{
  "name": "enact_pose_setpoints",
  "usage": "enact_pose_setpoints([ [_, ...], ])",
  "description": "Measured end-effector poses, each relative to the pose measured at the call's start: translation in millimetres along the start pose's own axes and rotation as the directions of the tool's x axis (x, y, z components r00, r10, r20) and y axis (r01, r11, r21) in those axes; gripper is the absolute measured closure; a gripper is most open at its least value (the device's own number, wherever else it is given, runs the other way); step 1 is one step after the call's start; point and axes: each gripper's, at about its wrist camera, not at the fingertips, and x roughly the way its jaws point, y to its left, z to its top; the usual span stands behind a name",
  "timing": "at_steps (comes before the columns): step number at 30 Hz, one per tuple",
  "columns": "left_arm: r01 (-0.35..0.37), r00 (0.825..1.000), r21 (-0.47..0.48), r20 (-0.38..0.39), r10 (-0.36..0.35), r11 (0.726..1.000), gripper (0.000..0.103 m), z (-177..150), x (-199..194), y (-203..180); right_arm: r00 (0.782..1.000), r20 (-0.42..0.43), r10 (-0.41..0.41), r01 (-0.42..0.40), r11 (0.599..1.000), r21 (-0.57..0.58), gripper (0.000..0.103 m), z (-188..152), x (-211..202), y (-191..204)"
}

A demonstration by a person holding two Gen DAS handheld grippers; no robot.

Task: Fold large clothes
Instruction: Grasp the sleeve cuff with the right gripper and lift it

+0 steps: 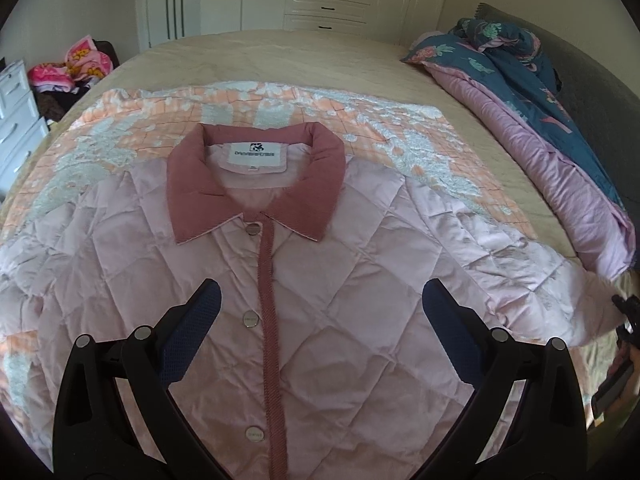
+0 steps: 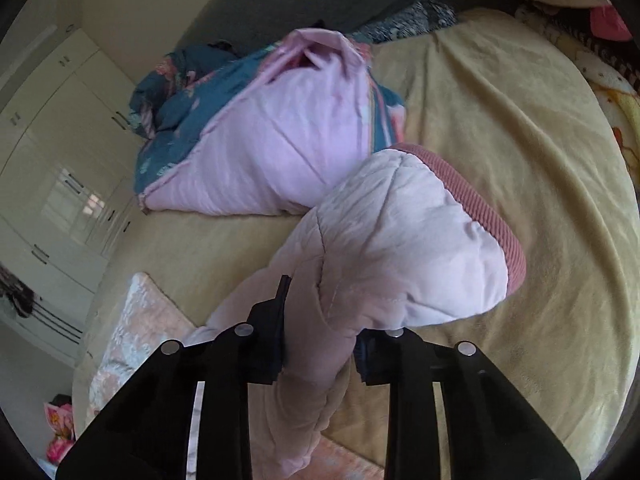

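right wrist view shows the right gripper [image 2: 320,344] pinched on the jacket's sleeve [image 2: 400,240], cuff [image 2: 480,204] beyond the jaws, while the left gripper [image 1: 320,336] hangs wide above the buttoned jacket [image 1: 320,280] front, so next, probably, carry the sleeve across the chest.

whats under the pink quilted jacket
A peach-and-white patterned blanket lies under the jacket, over the beige bedspread. Its middle is covered, so unseen.

— Any writing to read?
— Only the white neck label [image 1: 256,155] inside the jacket [image 1: 320,280] collar: a dark logo above one line of capitals, too blurred to spell.
— The snap buttons [image 1: 250,319]?
— Embossed lettering, illegible.
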Motion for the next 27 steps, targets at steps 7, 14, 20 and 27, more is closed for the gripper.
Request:
enact_pose_setpoints([
  [7, 0.020, 1.000, -0.021, 0.014, -0.019, 1.000, 0.008, 12, -28, 17, 0.984, 0.015, 0.178, -0.173, 0.969, -0.174, 0.081, 4, -41, 88],
  [14, -0.009, 0.998, -0.054, 0.055, 0.012, 0.999, 0.008, 26, -57, 47, 0.952, -0.016, 0.307, -0.295, 0.898, -0.326, 0.082, -10, -79, 179],
  [20, 0.007, 0.998, -0.111, 0.069, 0.001, 0.994, 0.008, 29, -75, 85, 0.918, -0.059, 0.392, -0.379, 0.824, -0.422, 0.082, -44, -107, 253],
  [27, 0.029, 0.995, -0.194, 0.097, -0.010, 0.981, 0.008, 33, -94, 132, 0.864, -0.114, 0.490, -0.474, 0.716, -0.512, 0.082, -92, -148, 329],
])
